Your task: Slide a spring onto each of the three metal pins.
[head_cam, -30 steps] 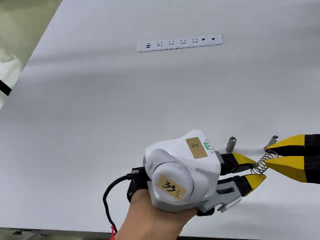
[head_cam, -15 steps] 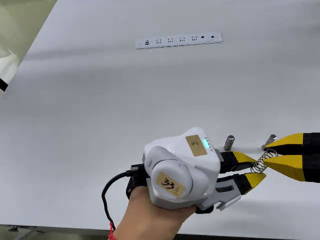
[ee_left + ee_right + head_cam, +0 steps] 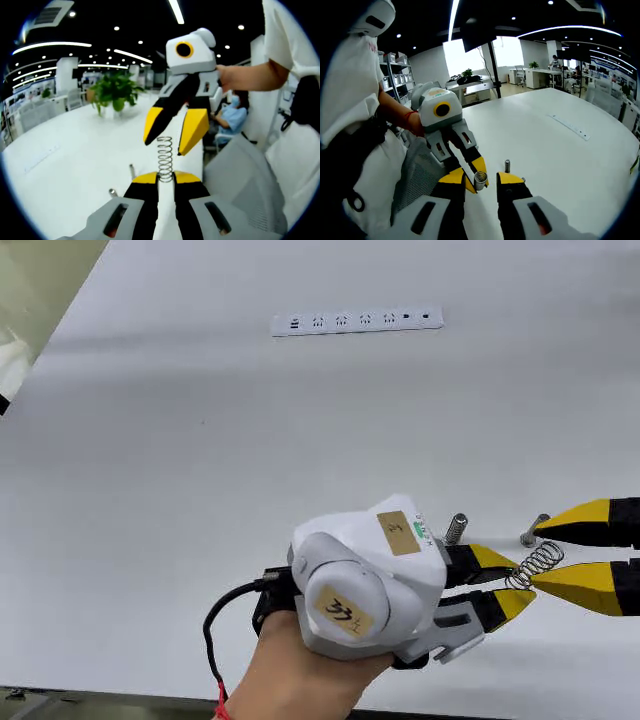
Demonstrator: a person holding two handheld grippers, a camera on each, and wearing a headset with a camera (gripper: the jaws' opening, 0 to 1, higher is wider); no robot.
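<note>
- Steel coil spring (image 3: 530,565): clamped at its lower end between the closed jaws of the left gripper (image 3: 518,582); held clear of the white table (image 3: 250,460); long axis set roughly from 8 to 2 o'clock in the head view.
- Free end reaching into the right gripper (image 3: 536,555); yellow jaws there parted, one at 12 and one at 6 o'clock of the coil, apparently clasping nothing.
- In the right gripper view, seen end-on, straight down the bore, just beside that gripper's own 9 o'clock jaw.
- On the table beyond: ribbed pin (image 3: 456,528) at about 10 o'clock of the spring, other pin (image 3: 534,529) at 12 o'clock, just past the right gripper's upper jaw. Could not tell thread from an already seated spring on the ribbed one.
- Judged the other pin the nearer target and the left gripper the carrier. Axis nearly level against seemingly upright pins, so probably needed tipping, open end down, before lowering over a pin top.
</note>
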